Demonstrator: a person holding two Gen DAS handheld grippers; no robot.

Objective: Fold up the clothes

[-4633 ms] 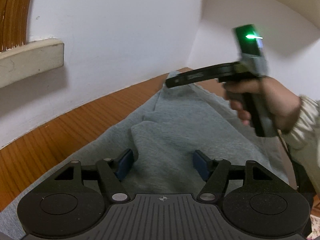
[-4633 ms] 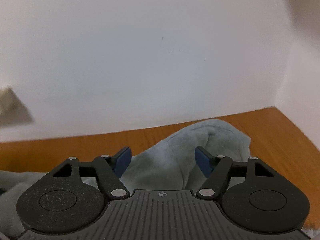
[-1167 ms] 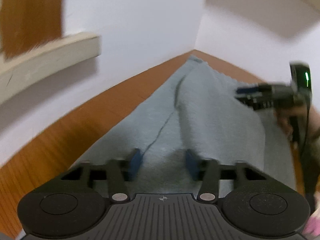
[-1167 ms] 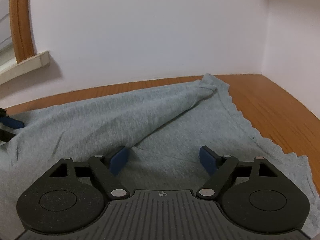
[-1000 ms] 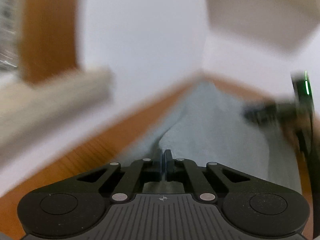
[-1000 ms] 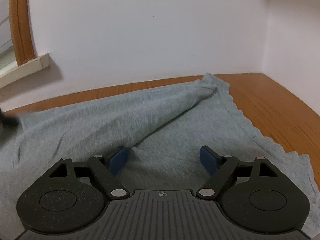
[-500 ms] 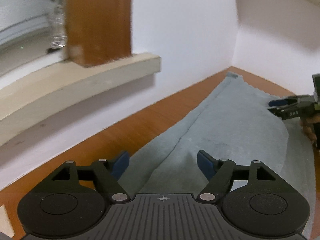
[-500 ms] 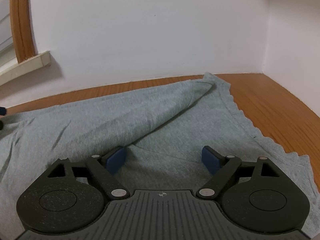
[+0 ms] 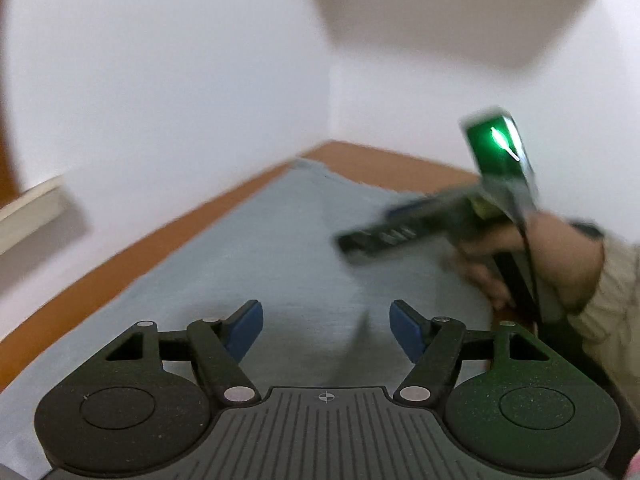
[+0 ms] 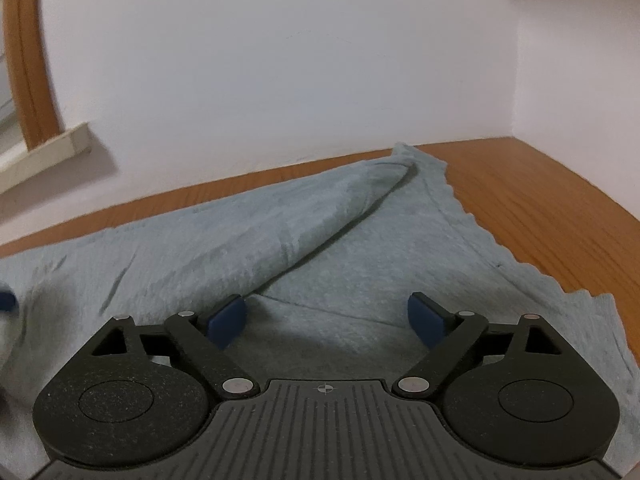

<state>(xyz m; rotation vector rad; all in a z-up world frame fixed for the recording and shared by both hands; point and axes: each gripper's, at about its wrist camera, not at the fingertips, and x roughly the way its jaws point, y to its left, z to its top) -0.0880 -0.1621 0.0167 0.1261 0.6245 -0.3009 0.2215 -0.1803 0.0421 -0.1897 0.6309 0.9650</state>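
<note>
We hover both grippers, left [image 9: 326,318] and right [image 10: 326,318], fingers spread and empty, over the soft grey cloth garment [image 10: 360,248], its diagonal fold lying nearer our right gripper

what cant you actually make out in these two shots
- Left wrist view: motion blur smears the grey garment, so its folds and edges are unreadable.
- Left wrist view: the right tool is blurred; how its jaws stand cannot be read here.
- Right wrist view: the garment's near part lies hidden under the tool body.
- Right wrist view: a blue blur at the left edge is cut off.
</note>
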